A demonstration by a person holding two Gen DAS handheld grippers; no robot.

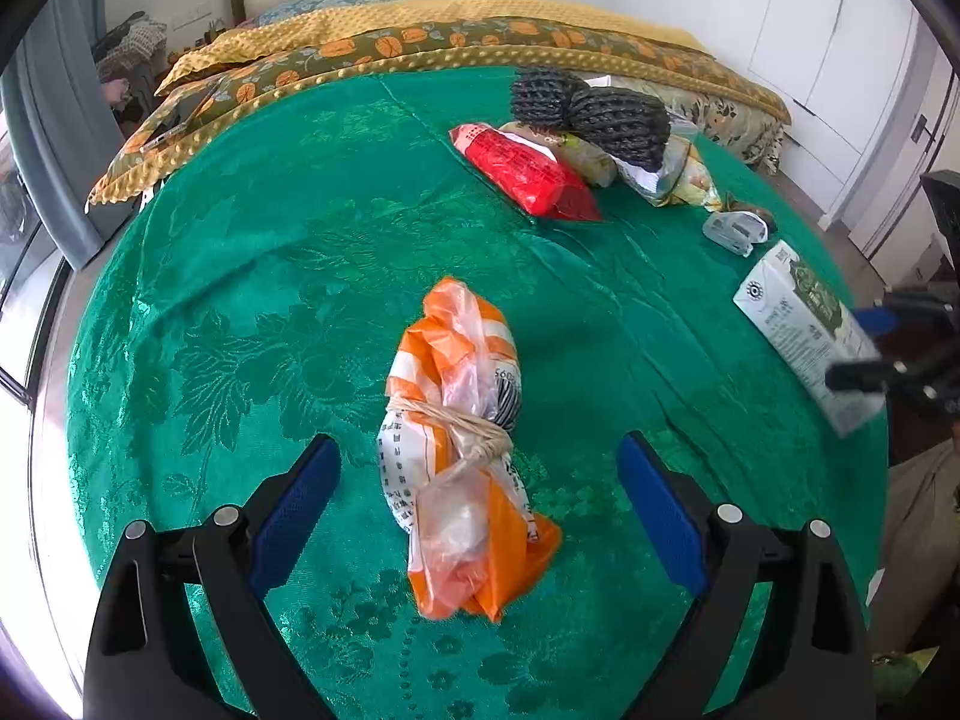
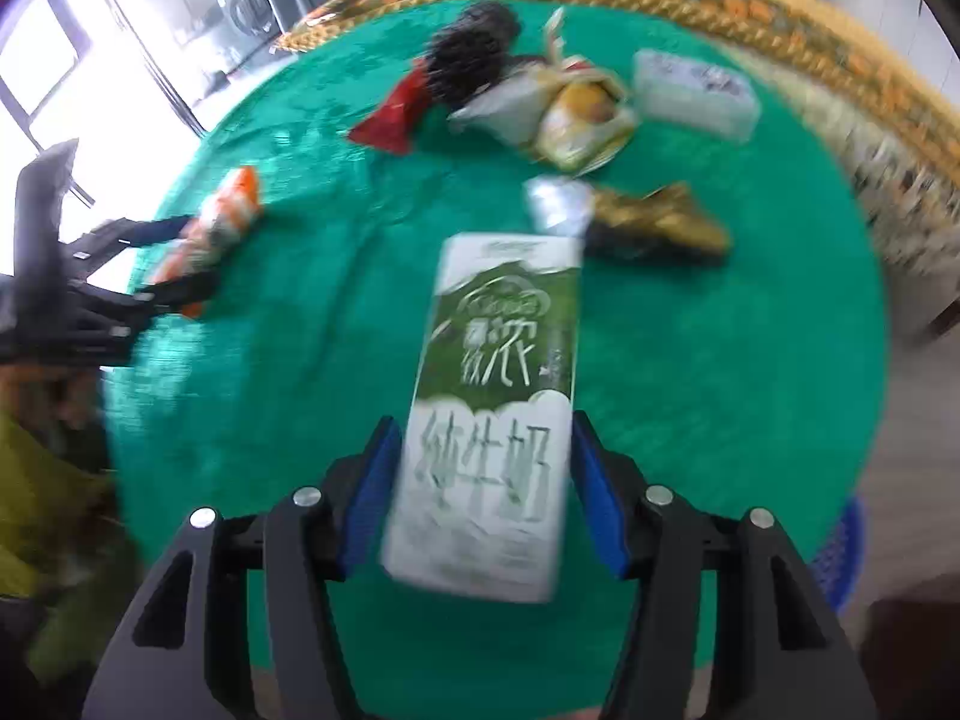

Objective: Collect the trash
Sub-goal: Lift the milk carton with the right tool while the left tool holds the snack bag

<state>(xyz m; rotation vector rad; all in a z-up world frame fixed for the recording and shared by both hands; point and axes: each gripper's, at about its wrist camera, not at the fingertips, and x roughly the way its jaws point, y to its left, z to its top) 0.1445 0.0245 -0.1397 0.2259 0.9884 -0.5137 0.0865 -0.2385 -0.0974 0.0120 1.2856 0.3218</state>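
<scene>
We see a bedroom with white cupboards and a bed [image 1: 420,30] under a yellow and orange blanket at the top of the frame; in front of it stands a round tabletop [image 1: 240,276] under a green patterned cloth.

In the left wrist view, our left tool [image 1: 480,456] hangs over the lower middle of the frame with its blue pads spread wide. Between them, touching neither, lies an orange and white plastic bag [image 1: 462,450] tied with string.

In the upper right of that view a red packet [image 1: 528,174], two black mesh rolls [image 1: 591,105] and some wrappers [image 1: 678,177] lie bunched together.

In the right wrist view, which is blurred, our right tool [image 2: 483,480] has a green and white milk carton [image 2: 492,396] between its pads in the lower middle. The carton fills the gap, with the pads at its sides, so we take it as gripped. Beyond it lie a gold wrapper [image 2: 660,222] and a clear plastic box [image 2: 696,90].
</scene>
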